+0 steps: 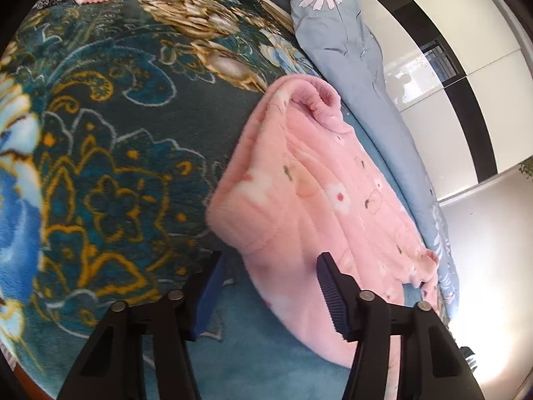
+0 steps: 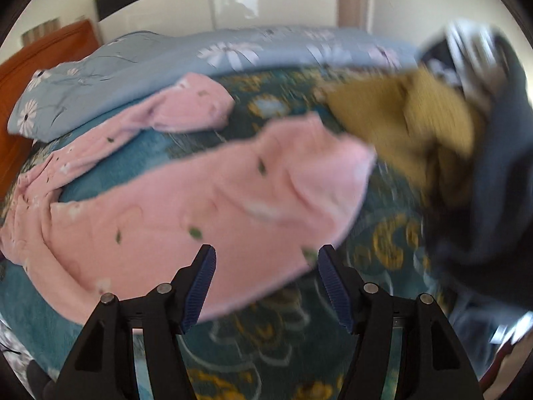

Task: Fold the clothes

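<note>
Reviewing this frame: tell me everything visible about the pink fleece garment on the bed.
The pink fleece garment looks soft and plush, printed with small flowers and leaves, with a ribbed cuff curled up at one end. It lies partly folded and rumpled on the teal floral blanket, its edge near the blue daisy-print quilt. Neither tool grips it; both are open above it.

Bright daylight, fisheye-bent edges; right wrist view motion-blurred.

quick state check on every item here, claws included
left claw: open, nothing held
right claw: open, nothing held
pink fleece garment: partly folded, lying on the blanket
teal floral blanket: spread flat
blue daisy quilt: bunched at the edge
mustard garment: crumpled, unfolded
</note>
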### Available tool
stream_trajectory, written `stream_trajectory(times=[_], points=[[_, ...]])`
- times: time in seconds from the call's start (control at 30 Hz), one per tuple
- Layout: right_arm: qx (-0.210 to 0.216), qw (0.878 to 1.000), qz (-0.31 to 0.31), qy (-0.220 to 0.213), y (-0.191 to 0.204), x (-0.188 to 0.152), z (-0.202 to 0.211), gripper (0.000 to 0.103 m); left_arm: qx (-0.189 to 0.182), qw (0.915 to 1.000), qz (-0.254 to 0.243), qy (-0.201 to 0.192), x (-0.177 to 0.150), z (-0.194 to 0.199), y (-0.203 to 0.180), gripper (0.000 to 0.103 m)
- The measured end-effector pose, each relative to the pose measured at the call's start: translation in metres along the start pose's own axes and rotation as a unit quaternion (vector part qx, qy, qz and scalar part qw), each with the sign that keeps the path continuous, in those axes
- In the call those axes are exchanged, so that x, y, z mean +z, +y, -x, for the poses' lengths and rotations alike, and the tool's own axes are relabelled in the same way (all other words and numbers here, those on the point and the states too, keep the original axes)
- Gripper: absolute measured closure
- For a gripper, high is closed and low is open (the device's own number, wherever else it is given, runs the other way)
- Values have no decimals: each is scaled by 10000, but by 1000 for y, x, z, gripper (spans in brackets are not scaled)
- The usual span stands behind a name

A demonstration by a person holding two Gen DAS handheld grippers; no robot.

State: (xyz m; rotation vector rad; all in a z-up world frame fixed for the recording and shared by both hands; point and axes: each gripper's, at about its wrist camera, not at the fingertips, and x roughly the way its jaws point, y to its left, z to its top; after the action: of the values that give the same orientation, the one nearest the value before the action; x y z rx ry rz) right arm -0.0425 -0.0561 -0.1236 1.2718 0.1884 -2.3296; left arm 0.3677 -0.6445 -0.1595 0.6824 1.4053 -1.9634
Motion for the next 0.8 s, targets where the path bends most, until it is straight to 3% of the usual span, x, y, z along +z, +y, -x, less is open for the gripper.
stream_trajectory(times=[0.07,0.2,0.33,0.37,0.4,0.43,0.47,0.57,0.7,0.8], points=[[145,9992,-368,-19,-11,-9,-5,38,-66,9999,128,-14,1,-5,-2,57],[609,9912,-1173,18,-28,-14,-23,37,-15,9989,468,-83,3,-13,3,93],[830,9799,-1805,-159,-38,-3,-33,37,-44,9969,656,-436,10,1,7,97],[854,9770,-1945,-187,-40,0,-35,43,-14,9963,668,-533,12,7,6,97],[877,9748,-2043,-174,-41,3,-37,51,-38,9956,690,-626,17,14,6,97],[898,9727,-2133,-153,-42,6,-40,80,-51,9950,702,-704,21,21,5,97],[948,9711,-2187,-96,-41,9,-43,99,-27,9943,704,-798,26,29,5,97],[1036,9734,-2032,-215,-32,18,-31,99,33,9917,607,-1131,46,66,8,98],[1613,9720,-1512,-803,-11,22,28,99,226,9879,366,-1487,76,114,20,98],[1609,9787,-1010,-776,4,2,49,99,666,9861,-6,-1524,81,117,26,97]])
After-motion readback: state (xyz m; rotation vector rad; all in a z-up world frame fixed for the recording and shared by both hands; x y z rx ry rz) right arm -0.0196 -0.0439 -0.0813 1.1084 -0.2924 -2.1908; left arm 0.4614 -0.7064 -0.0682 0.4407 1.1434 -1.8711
